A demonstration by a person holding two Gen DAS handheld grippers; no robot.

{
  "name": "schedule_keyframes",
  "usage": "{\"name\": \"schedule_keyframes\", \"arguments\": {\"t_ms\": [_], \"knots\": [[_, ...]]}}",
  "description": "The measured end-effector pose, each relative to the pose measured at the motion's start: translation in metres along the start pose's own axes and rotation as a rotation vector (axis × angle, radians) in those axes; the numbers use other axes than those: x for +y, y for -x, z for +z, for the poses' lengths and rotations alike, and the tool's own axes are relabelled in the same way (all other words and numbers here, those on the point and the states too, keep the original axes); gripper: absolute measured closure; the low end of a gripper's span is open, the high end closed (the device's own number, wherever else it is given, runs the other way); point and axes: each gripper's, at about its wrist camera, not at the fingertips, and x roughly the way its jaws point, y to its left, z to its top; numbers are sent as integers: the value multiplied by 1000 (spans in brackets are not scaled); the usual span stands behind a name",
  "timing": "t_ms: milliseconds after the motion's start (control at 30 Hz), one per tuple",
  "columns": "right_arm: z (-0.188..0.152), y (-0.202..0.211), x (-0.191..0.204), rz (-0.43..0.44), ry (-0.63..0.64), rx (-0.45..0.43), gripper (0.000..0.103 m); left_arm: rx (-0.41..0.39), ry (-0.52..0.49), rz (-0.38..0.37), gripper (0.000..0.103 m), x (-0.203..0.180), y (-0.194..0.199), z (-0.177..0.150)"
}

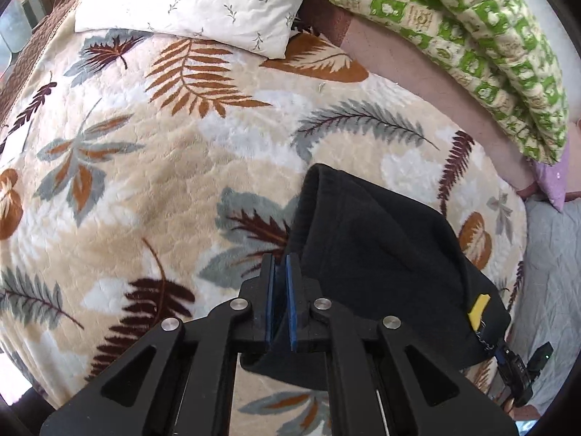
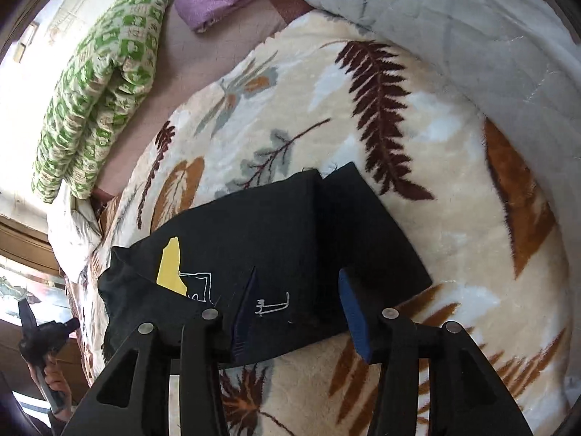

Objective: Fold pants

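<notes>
Left tongs (image 1: 279, 283) nearly closed, blue pads with only a thin gap, hovering at the near left edge of the black pants (image 1: 381, 254); no cloth clearly between the pads, so probably gripping nothing, though hard to tell for sure. To finish well: keep these tongs low and clear of the pile, or press lightly along the left edge to flatten the fold without dragging the stack across the bed blanket (image 1: 145, 181). Pants lying on the leaf-print blanket, toward its right side, already folded into a compact dark bundle, thick and matte, with a rounded fold at the far end and a yellow patch (image 1: 479, 310) near the right edge. Further right, right tongs (image 2: 301, 309) spread wide over the near edge of the bundle, left pad touching or just above the fabric, right pad beside the lower layer, holding nothing. From this side, two layers visible: an upper panel with the yellow patch and thin white line markings, and a lower flap poking out to the right, not quite aligned. Best next move, by the look of it: square that offset flap under the top layer, then lift away straight up. Task seemingly near its end.
</notes>
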Motion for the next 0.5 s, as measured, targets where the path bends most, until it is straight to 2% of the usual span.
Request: {"name": "schedule_keyframes", "arguments": {"t_ms": [67, 133, 167, 200, 300, 367, 400, 500], "knots": [[-2, -5, 2, 12, 9, 18, 60, 23, 20, -16, 99, 5, -11, 9], [-3, -9, 6, 24, 17, 41, 88, 51, 54, -49, 99, 10, -23, 18], [-1, -10, 6, 52, 15, 50, 98, 65, 70, -68, 99, 12, -30, 23], [1, -9, 7, 85, 5, 54, 98, 81, 88, -84, 99, 14, -37, 27], [17, 5, 11, 179, -43, -8, 98, 136, 129, -144, 95, 12, -56, 38], [35, 13, 9, 250, -113, -72, 98, 163, 139, -173, 81, 6, -67, 45], [46, 13, 9, 279, -146, -100, 98, 163, 143, -183, 79, 3, -69, 48], [70, 2, 5, 288, -219, -132, 98, 164, 153, -188, 76, -3, -75, 58]]}}
